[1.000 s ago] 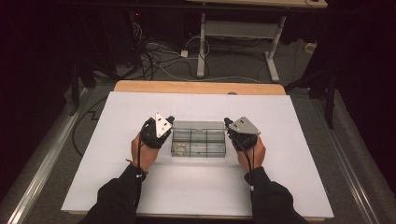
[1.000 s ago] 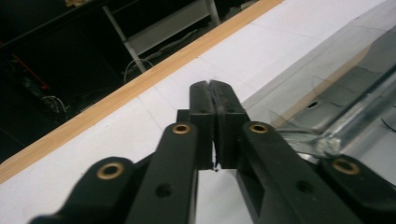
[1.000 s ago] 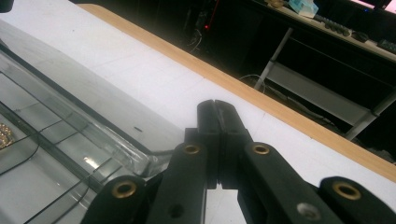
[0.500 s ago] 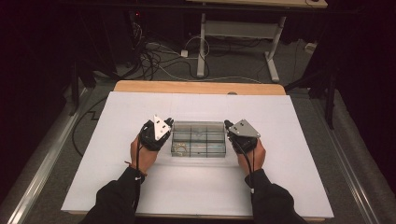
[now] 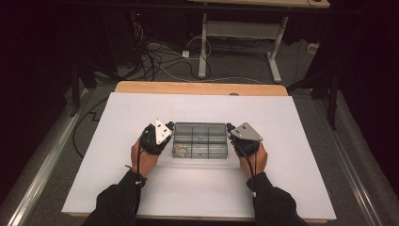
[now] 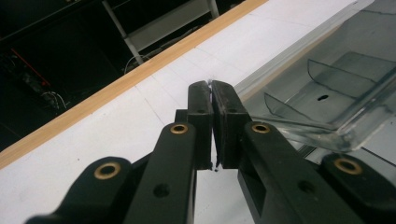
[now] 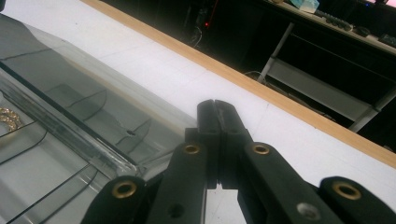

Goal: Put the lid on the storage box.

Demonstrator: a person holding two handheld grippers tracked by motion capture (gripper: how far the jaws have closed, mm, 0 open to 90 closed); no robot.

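Observation:
A clear plastic box (image 5: 201, 140) with several compartments lies in the middle of the white table top (image 5: 197, 188). A gold chain (image 5: 181, 150) rests in its near left compartment and also appears as gold links (image 7: 7, 119) in the right gripper view. My left gripper (image 5: 169, 126) sits against the box's left end with its jaws shut (image 6: 212, 91); a thick clear edge of the box (image 6: 327, 126) runs just right of them. My right gripper (image 5: 230, 127) sits at the box's right end, jaws pressed together (image 7: 215, 106) with nothing between them.
A wooden strip (image 5: 200, 88) borders the table's far edge. Beyond it are cables on the floor (image 5: 160, 56) and a white desk frame (image 5: 244, 33). White table surface spreads wide around the box on all sides.

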